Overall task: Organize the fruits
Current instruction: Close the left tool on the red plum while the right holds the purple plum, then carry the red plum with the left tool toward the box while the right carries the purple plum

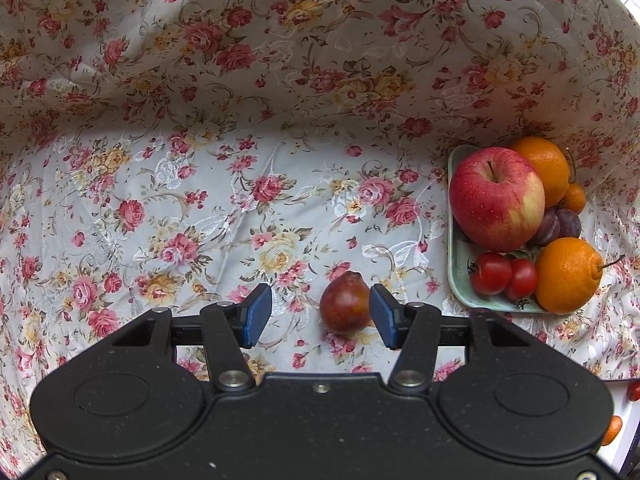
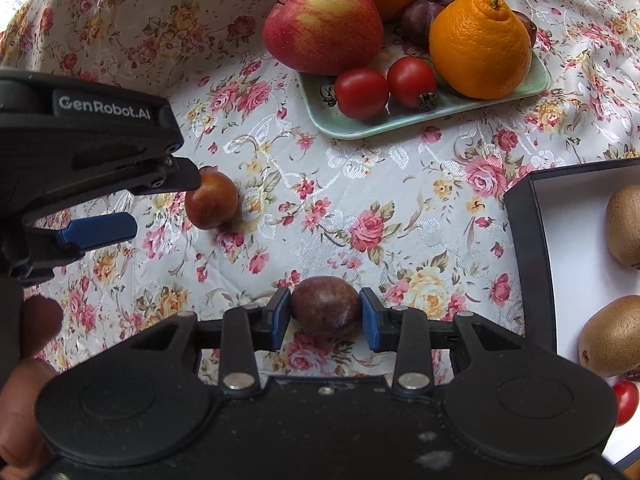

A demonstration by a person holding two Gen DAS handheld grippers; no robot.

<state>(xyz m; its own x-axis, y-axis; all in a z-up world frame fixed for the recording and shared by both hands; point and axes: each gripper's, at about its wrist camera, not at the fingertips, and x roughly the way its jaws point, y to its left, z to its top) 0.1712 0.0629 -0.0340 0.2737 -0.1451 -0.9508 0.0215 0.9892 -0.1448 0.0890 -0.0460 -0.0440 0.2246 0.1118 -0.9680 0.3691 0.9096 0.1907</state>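
Note:
A reddish-brown plum [image 1: 345, 302] lies on the floral cloth between the jaws of my left gripper [image 1: 320, 316]. It sits close to the right blue pad [image 1: 382, 316] and well clear of the other pad, so this gripper is open. The right wrist view shows the same plum [image 2: 212, 200] just past the tips of the left gripper [image 2: 162, 202]. My right gripper [image 2: 325, 316] is shut on a second, darker plum [image 2: 325, 311], with both blue pads pressing its sides. I cannot tell whether that plum rests on the cloth.
A pale green plate [image 2: 360, 126] holds an apple [image 2: 324, 22], oranges, two tomatoes [image 2: 362, 92] and more plums. To the right stands a black box [image 2: 528, 220] with a white inside, holding kiwis [image 2: 612, 336] and a tomato. A hand [image 2: 28, 360] is at lower left.

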